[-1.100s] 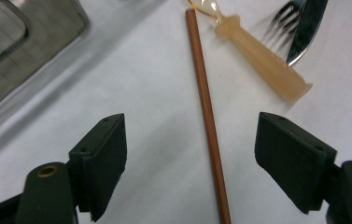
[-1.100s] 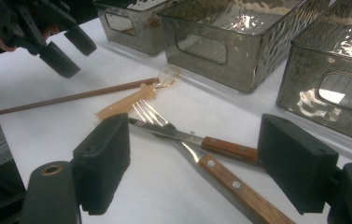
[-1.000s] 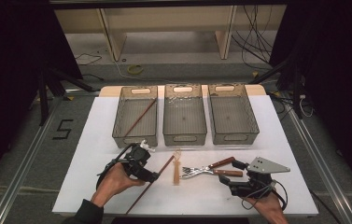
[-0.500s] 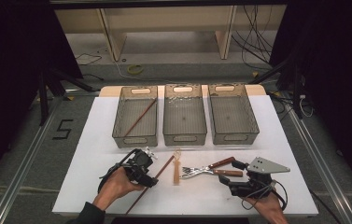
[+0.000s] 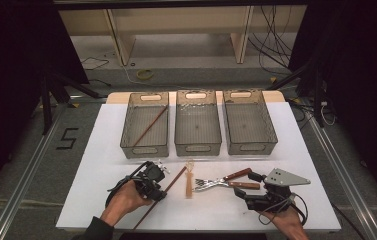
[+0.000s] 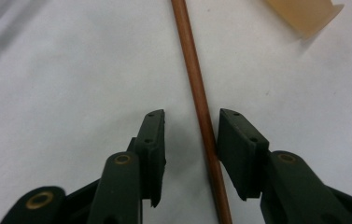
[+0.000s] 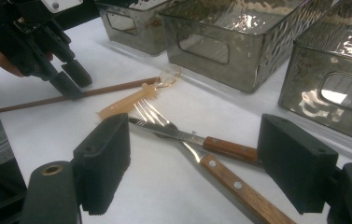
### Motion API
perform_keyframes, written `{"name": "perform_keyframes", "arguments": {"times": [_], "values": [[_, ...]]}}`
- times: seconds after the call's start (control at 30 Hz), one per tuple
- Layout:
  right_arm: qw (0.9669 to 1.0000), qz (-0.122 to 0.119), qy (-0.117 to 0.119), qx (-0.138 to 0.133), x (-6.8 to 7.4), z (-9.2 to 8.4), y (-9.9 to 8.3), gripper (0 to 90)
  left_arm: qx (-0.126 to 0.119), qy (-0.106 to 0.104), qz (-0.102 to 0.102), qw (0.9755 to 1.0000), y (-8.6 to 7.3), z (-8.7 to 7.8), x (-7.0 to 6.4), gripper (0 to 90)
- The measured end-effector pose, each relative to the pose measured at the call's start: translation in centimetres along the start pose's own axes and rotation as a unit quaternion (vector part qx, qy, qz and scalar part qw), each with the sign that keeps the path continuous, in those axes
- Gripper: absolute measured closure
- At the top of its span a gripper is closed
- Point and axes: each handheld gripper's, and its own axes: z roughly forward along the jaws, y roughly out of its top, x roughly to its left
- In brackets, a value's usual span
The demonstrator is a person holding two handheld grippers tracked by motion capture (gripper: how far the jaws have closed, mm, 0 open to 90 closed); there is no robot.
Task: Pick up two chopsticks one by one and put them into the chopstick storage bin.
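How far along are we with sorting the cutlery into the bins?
Done: one chopstick lies in the left bin. In hand: the left gripper has been closing around the second chopstick on the table, not yet clamped. Left: plastic spoon, fork and knife; the right gripper waits open.

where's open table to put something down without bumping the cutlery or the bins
Bare white table lies left of the left bin and right of the right bin, down both side edges. The front strip between the hands is also free. Crowded: the middle front, where the brown chopstick, plastic spoon, fork and knife lie.
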Motion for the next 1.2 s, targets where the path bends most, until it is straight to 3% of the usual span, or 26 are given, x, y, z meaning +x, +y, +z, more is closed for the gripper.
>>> {"name": "perform_keyframes", "arguments": {"times": [0.7,0.93,1.2], "values": [[1.0000,-0.002,0.001,0.000,0.04,0.02,0.00,26.9,0.020,0.006,-0.001,0.9998,0.26,-0.06,0.72,81.8],[1.0000,0.000,0.001,0.000,0.03,-0.01,0.00,26.9,0.023,0.008,-0.002,0.9997,0.29,-0.08,0.73,83.5],[1.0000,-0.001,0.000,0.000,0.01,-0.03,0.01,26.9,0.017,0.018,0.014,0.9996,0.20,-0.13,0.47,84.0]]}}
